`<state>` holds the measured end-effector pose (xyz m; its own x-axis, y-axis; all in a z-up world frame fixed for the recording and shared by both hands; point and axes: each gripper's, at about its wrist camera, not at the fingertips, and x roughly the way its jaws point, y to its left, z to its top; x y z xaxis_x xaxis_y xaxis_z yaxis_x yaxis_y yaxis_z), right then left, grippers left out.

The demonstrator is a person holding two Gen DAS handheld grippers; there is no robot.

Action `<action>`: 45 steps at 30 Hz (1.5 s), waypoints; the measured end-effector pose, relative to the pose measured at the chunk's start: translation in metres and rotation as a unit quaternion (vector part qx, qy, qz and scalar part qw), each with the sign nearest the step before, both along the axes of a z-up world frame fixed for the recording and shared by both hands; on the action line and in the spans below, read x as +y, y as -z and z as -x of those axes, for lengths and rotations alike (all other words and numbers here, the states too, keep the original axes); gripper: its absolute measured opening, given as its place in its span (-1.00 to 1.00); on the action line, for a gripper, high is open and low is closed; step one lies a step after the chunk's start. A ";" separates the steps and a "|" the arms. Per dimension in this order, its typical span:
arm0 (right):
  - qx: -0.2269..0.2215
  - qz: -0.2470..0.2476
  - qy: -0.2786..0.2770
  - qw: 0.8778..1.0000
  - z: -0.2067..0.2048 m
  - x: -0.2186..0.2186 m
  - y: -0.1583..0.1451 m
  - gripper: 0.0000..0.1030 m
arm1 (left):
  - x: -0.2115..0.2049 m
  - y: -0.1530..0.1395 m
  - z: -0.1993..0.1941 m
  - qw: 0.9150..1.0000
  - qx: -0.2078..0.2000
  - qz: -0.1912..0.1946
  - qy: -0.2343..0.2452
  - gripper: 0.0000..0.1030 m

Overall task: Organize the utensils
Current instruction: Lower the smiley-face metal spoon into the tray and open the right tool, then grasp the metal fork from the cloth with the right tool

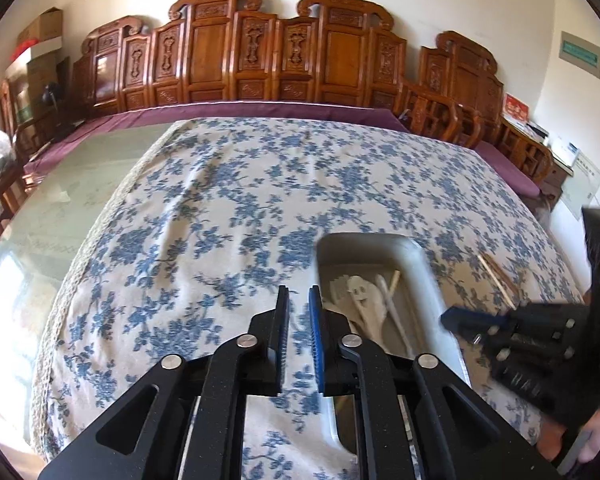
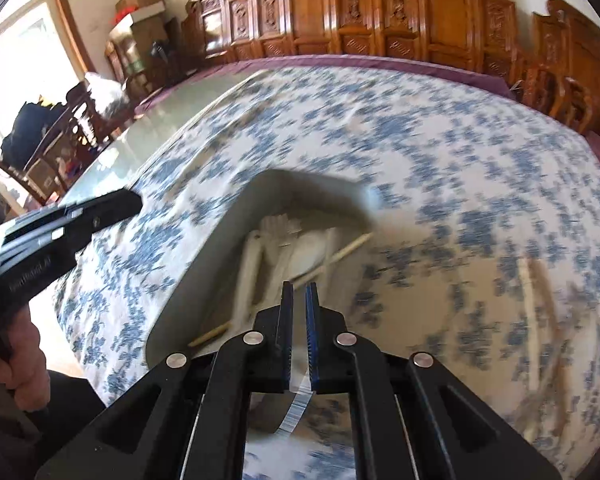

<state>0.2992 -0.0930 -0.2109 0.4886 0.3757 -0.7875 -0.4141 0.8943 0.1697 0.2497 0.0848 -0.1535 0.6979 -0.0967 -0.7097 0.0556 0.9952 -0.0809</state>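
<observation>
Right tongs [image 2: 299, 292] pinched nearly shut, apparently empty; left tongs [image 1: 299, 300] slightly parted, empty. Loose wooden chopsticks [image 1: 498, 280] beside the white plastic tray [image 1: 428, 264] could roll if nudged.

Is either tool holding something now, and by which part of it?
Neither holds anything. The left tool is slightly open and empty; the right tool is shut with nothing between its pads.

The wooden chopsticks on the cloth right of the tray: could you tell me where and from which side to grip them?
Probably mid-length, from straight above, with the jaws across them. The chopsticks are thin and lie flat on the tablecloth, clear of the tray, so no side gives purchase. The right gripper is shut and must open first.
</observation>
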 end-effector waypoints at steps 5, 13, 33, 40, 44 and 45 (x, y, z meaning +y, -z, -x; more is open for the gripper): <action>-0.026 0.028 0.029 0.999 0.000 -0.053 -0.012 -0.82 | -0.026 -0.004 0.004 1.000 -0.009 -0.002 0.025 -0.52; -0.017 0.080 0.102 0.991 -0.005 -0.144 0.008 -0.62 | -0.072 -0.005 0.007 0.998 -0.014 -0.013 0.063 0.23; 0.023 0.074 0.181 0.980 -0.044 -0.195 0.057 -0.39 | -0.147 0.015 0.013 0.993 0.007 -0.024 0.115 0.42; 0.035 0.084 0.186 0.978 -0.053 -0.196 0.061 -0.39 | -0.160 0.020 0.015 0.991 0.012 -0.034 0.125 0.42; 0.046 0.084 0.189 0.977 -0.049 -0.200 0.072 -0.39 | -0.166 0.022 0.017 0.991 0.013 -0.033 0.133 0.42; 0.044 0.083 0.188 0.978 -0.047 -0.200 0.072 -0.39 | -0.167 0.022 0.017 0.990 0.014 -0.034 0.134 0.42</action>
<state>0.3465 -0.2928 -0.2834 0.4946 0.0461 -0.8679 -0.0402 0.9987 0.0301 0.2325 -0.0823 -0.1756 0.6330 -0.2271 -0.7401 0.3170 0.9482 -0.0199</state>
